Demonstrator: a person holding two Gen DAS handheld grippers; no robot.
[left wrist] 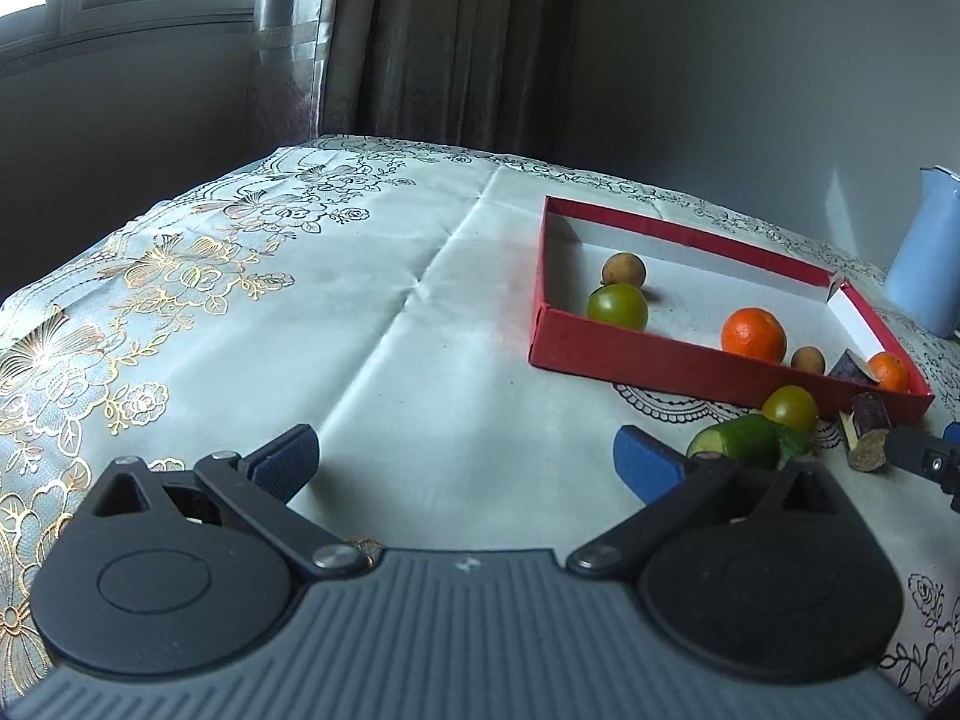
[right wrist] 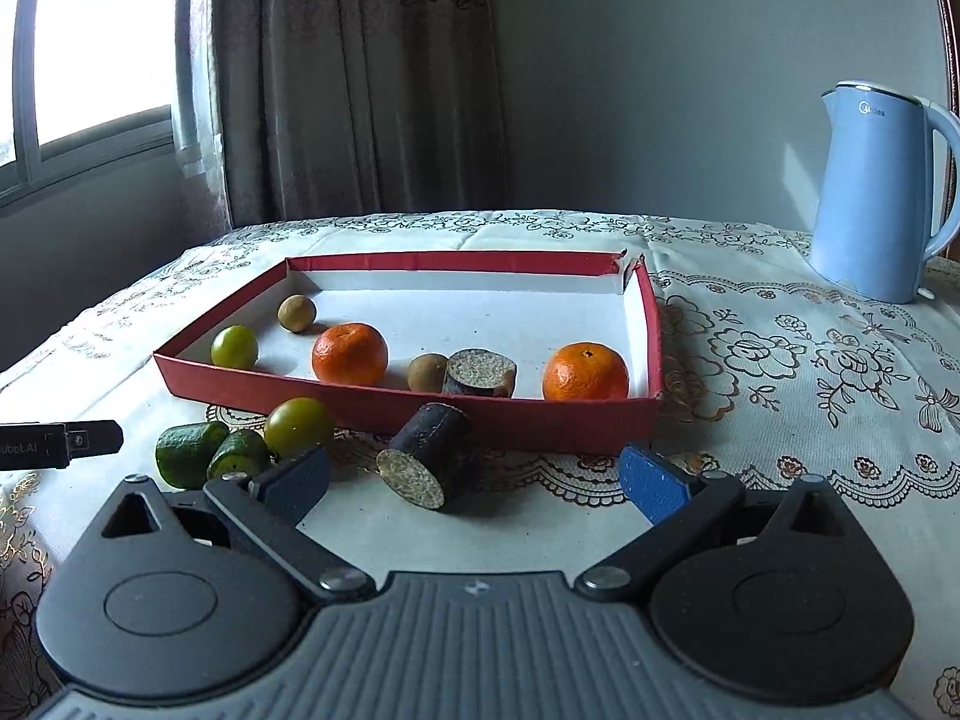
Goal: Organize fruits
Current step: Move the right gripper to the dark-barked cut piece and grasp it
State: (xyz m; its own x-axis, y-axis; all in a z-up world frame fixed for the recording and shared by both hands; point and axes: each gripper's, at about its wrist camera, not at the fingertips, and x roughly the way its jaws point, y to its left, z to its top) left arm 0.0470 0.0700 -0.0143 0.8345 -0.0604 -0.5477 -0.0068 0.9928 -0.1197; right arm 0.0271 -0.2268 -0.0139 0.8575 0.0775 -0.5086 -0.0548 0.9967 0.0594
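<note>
While both grippers, left [left wrist: 465, 459] and right [right wrist: 474, 477], gape empty, a dark cane piece [right wrist: 427, 463] lies just outside the red tray [right wrist: 420, 414]

Red tray [right wrist: 420, 414]: red outside and on the rim, white lining. Inside it were two orange mandarins [right wrist: 350, 354] [right wrist: 585, 372], one green round fruit [right wrist: 234, 347], two tan-brown small fruits [right wrist: 297, 312] [right wrist: 427, 372], and a dark purple cane piece [right wrist: 480, 373] with a speckled beige cut face. Just outside the tray's near wall lay an olive-green round fruit [right wrist: 298, 427], two dark green cucumber pieces [right wrist: 189, 455] [right wrist: 239, 455], and a second dark purple cane piece [right wrist: 427, 456]. The tablecloth [left wrist: 420, 330] was pale white with gold and black floral outlines. The kettle [right wrist: 879, 192] was light blue. The gripper pads [right wrist: 651, 483] were blue.
</note>
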